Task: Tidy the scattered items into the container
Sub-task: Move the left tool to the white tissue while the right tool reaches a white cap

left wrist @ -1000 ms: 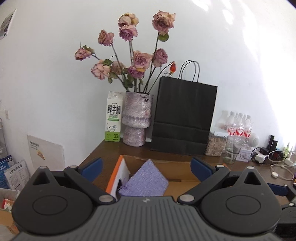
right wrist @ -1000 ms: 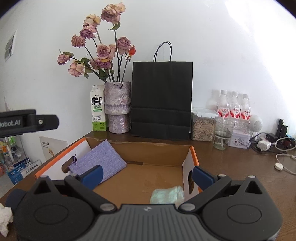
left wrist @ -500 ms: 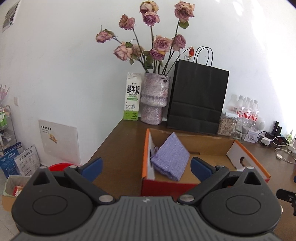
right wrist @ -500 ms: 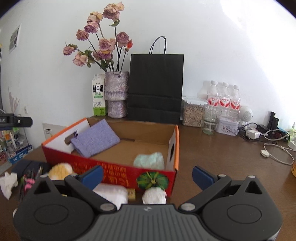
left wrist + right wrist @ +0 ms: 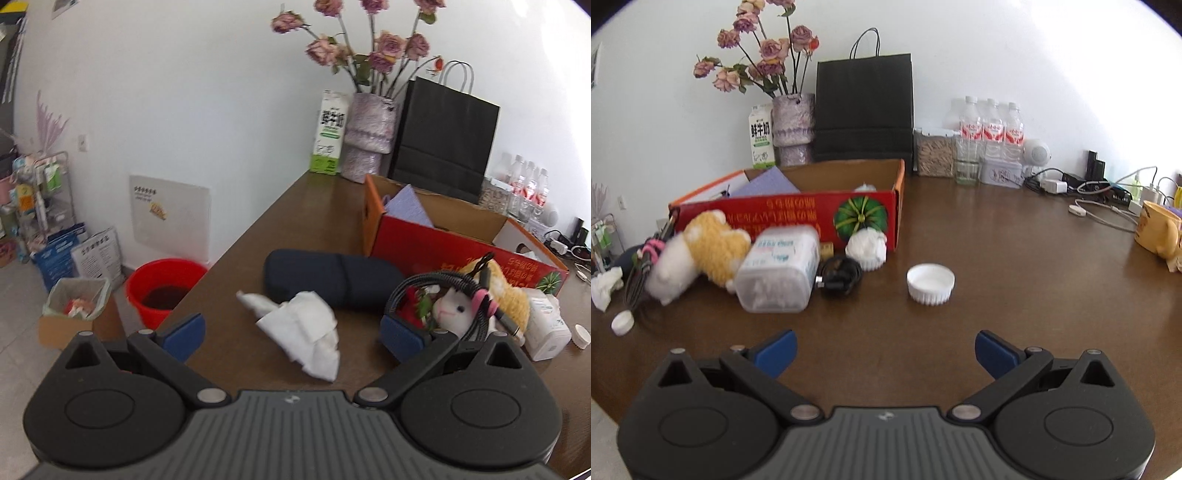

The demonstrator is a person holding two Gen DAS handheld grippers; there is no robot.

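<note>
The red cardboard box [image 5: 790,218], left of the middle in the right wrist view, is the container; its walls are thin, with loose orange flaps, so I think a hard push from a gripper could slide it or bend a flap. A purple cloth-covered rectangle [image 5: 764,184] already leans inside it.

The dark blue case [image 5: 332,277], long and rounded, lies in the centre of the left wrist view, just beside the box. It looks smooth and could slip from narrow pads.

The plush toy [image 5: 698,254], fluffy, yellow and white, lies in the left part of the right view with a black cable [image 5: 439,295] looped over it. Lifting one may drag the other.

The clear plastic jar [image 5: 779,269] lies on its side, and its ribbed white lid [image 5: 931,283] sits apart, so the contents may spill.

The crumpled tissue [image 5: 306,332] is soft and light.

Left gripper [image 5: 291,334] is spread wide above the tissue and grasps nothing; right gripper [image 5: 884,354], at the bottom of its frame, is equally released and empty.
</note>
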